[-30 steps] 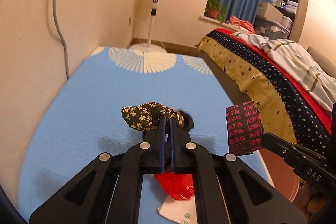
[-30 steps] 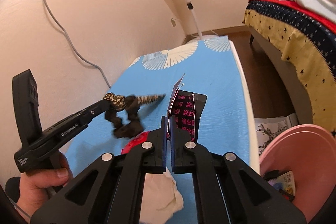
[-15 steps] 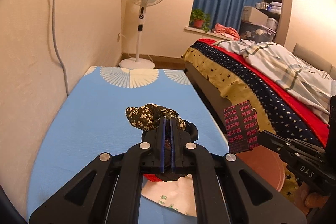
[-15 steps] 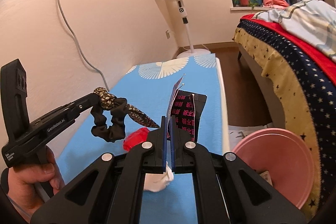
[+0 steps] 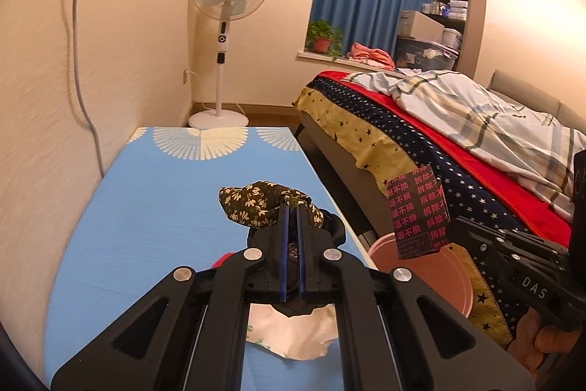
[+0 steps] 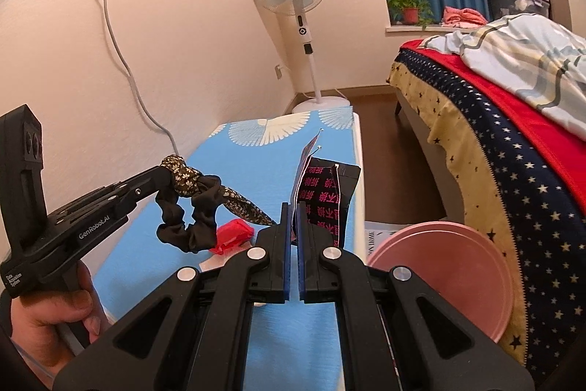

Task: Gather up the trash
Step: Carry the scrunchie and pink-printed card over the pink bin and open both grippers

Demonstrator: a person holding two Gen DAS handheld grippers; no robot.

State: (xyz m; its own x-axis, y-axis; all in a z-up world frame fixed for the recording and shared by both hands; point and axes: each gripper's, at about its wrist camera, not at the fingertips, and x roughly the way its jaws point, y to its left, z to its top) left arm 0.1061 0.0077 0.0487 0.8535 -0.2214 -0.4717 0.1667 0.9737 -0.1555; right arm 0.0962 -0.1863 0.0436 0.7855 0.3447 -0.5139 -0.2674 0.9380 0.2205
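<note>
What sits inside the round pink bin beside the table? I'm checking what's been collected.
The pink plastic bin shows mostly its rim and wall; the right gripper and its black-and-pink tag cover the rest.

Floral brown scrunchie [image 5: 262,207], pink basin [image 6: 447,266]

Blue table [image 5: 154,207] bears red wrapper [image 6: 234,235] (beside white tissue [image 5: 293,336]).

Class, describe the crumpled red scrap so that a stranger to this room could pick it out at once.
Start at the long table with the blue cloth along the wall. Near its close end, the red scrap lies on the cloth, beside a white tissue and under the black scrunchie hanging from the left gripper. It is the only shiny bright red thing there.
</note>
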